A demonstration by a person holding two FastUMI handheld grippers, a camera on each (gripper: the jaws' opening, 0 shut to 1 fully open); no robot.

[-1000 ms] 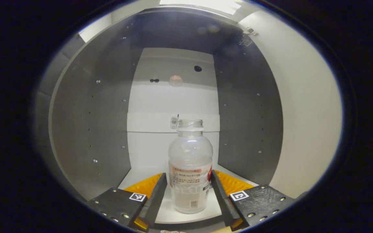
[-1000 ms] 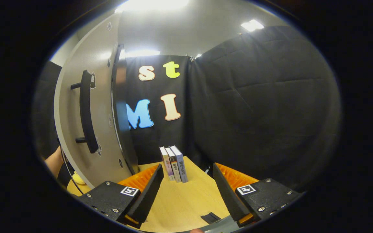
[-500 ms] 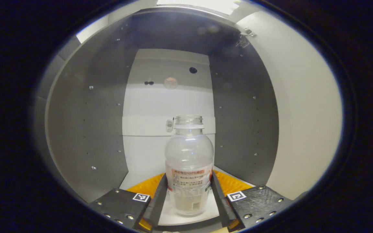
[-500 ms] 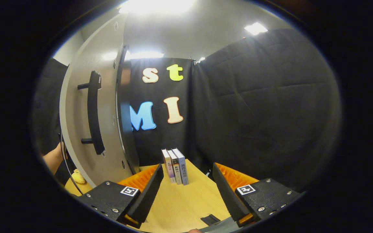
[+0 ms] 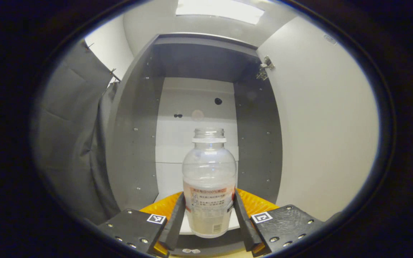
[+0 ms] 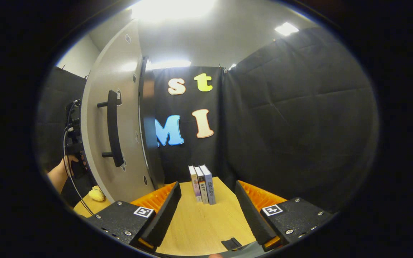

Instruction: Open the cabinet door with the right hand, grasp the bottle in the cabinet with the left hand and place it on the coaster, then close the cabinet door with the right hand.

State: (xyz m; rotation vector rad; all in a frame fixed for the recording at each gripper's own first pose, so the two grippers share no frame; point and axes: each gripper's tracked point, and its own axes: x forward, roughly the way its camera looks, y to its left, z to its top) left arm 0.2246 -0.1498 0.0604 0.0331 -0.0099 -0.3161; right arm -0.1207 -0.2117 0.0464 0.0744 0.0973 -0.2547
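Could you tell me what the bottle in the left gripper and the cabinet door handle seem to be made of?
The bottle looks like clear, glossy plastic: the cabinet's back shows through it, and a printed label wraps its lower half. The door handle is a dark matte bar, probably coated metal or plastic; the look leaves that open.

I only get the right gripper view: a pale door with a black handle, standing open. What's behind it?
Observer: In the left gripper view, a grey cabinet with a clear bottle standing upright in front of its back wall.
Operator: Is anything holding that bottle?
Observer: Yes, the left tongs press on it from both sides, at the label.
Operator: Does it have a cap on?
Observer: No, its mouth is open at the top.
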